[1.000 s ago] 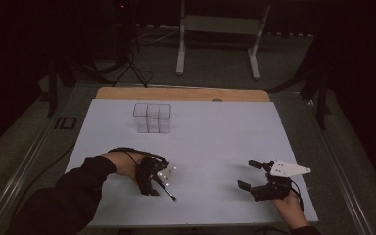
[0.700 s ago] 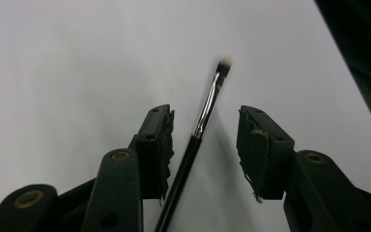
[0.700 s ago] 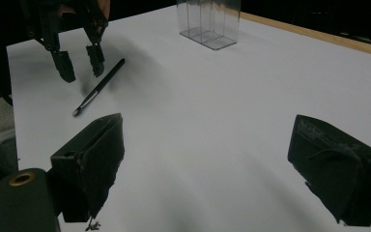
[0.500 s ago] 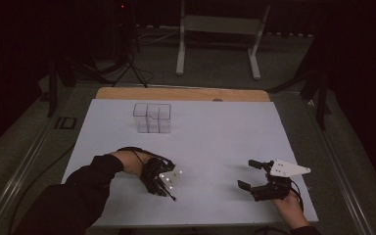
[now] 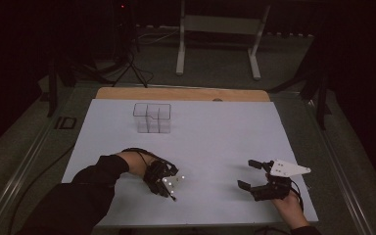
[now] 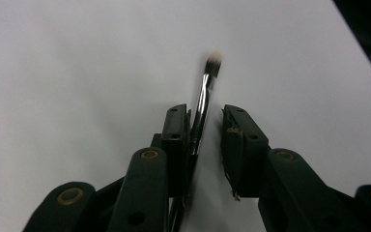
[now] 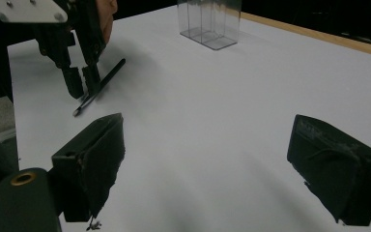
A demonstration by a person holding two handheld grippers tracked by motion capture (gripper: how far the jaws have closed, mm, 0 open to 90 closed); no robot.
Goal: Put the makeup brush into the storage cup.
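The left gripper, low and left of centre in the high view, has just been closing its jaws around a slim makeup brush lying on the white table; one pad touches the handle, the other stands just off it. The right gripper, lower right, gapes wide and empty. Farther back, upper left of centre, stands a clear compartment box.

My left gripper has black jaws with brass-coloured pivot screws, under a grey plate dotted with pale markers. The right gripper matches — black cable trailing, pale three-cornered plate on top. A dark sleeve covers my left arm.
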